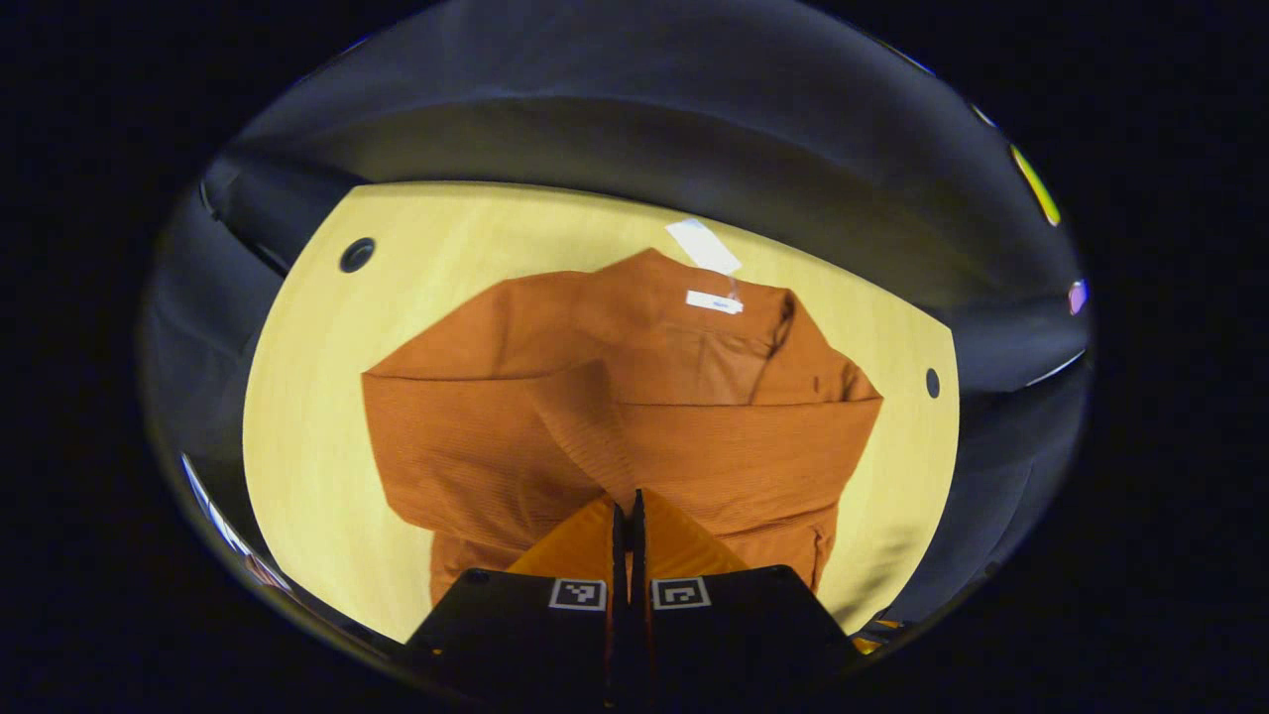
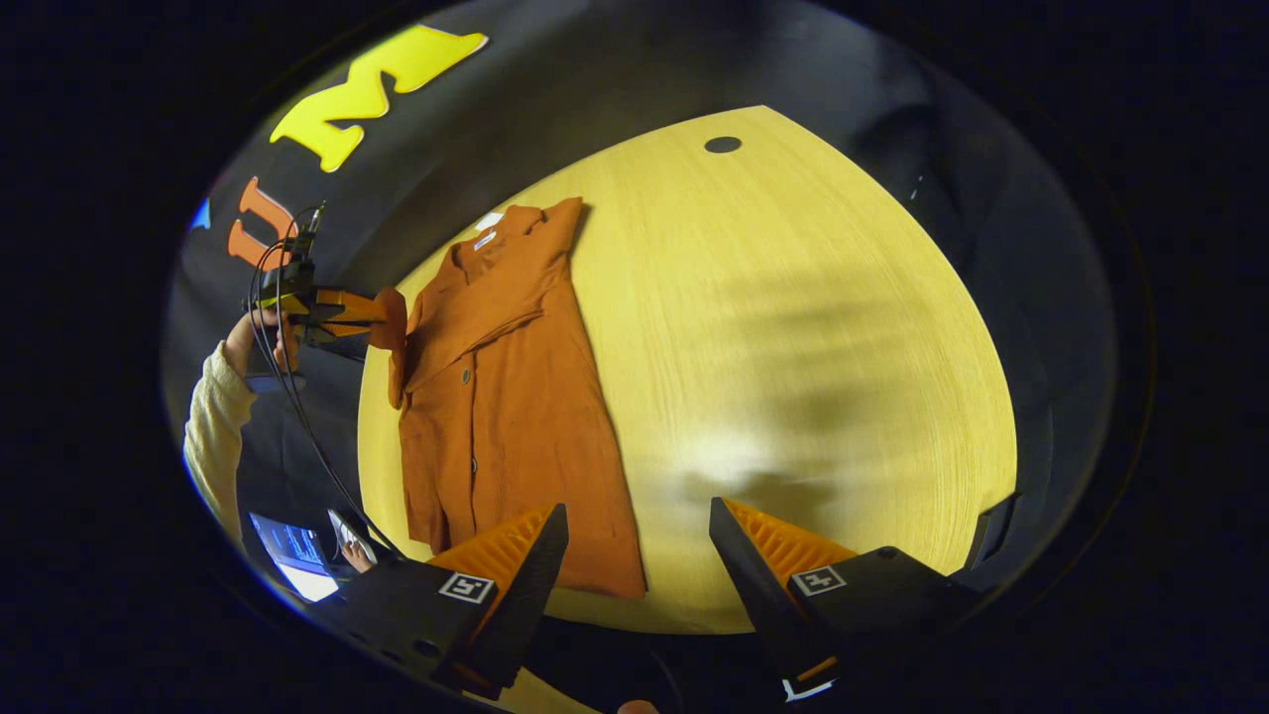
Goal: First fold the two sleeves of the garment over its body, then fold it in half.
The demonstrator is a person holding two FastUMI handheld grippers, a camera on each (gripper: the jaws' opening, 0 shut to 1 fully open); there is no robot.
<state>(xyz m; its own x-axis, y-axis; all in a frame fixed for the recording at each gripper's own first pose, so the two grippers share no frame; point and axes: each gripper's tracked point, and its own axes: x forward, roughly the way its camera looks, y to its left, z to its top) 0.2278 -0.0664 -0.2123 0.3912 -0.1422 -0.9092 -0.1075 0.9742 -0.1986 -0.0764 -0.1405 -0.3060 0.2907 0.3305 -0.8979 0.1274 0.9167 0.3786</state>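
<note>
Left tongs (image 1: 626, 516) clamped on shirt (image 1: 615, 416) sleeve (image 1: 580, 416).
Right tongs (image 2: 634, 540) spread wide over worktop (image 2: 793, 327), hand (image 2: 260, 332) visible far off.

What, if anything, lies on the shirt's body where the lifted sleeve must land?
Nothing visible does. The left tongs hold the sleeve up beside the shirt; its front lies bare on the table.

We hold our left gripper (image 1: 626, 516) with its two fingers pressed together, pinching cloth between them. In the right gripper view it (image 2: 382, 319) sits raised at the far left, gripped by a hand (image 2: 248, 342) in a pale sleeve (image 2: 213, 426). Our right gripper (image 2: 634, 545) hangs with fingers spread wide, holding nothing.
</note>
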